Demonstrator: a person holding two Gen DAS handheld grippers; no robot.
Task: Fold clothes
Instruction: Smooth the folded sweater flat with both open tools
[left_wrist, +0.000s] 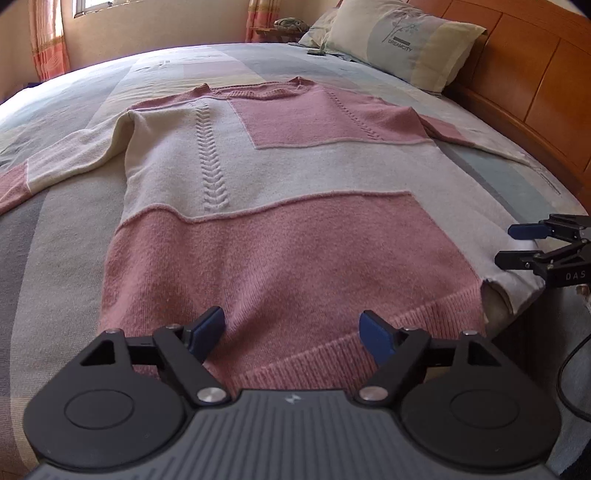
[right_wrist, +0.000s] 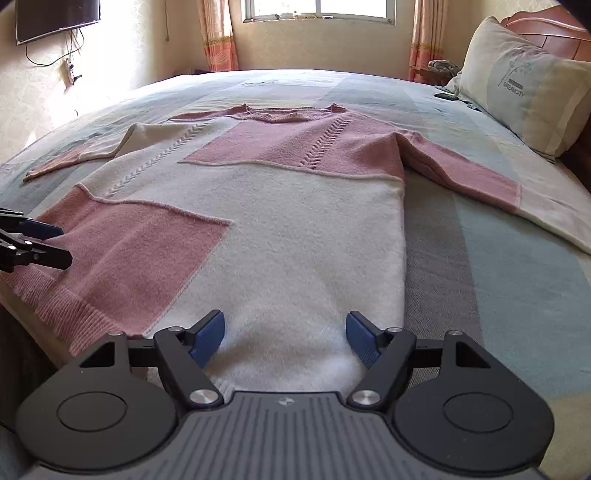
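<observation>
A pink and cream knitted sweater (left_wrist: 280, 177) (right_wrist: 266, 206) lies flat on the bed, neck away from me, both sleeves spread out sideways. Over its pink ribbed hem my left gripper (left_wrist: 291, 328) stands open, blue pads wide apart with nothing pinched between them. My right gripper (right_wrist: 284, 332) is open too, above the cream corner of the hem. In the left wrist view the right gripper (left_wrist: 517, 245) shows at the right edge by the hem's cream corner. In the right wrist view the left gripper (right_wrist: 51, 243) shows at the left edge over the pink hem.
The bed (left_wrist: 74, 258) has a striped pastel cover. A pillow (left_wrist: 402, 40) (right_wrist: 524, 96) leans on the wooden headboard (left_wrist: 535, 85) at the right. A small dark object (right_wrist: 447, 96) lies near the pillow. A window (right_wrist: 317, 11) with curtains is behind; a TV (right_wrist: 55, 14) hangs at the left.
</observation>
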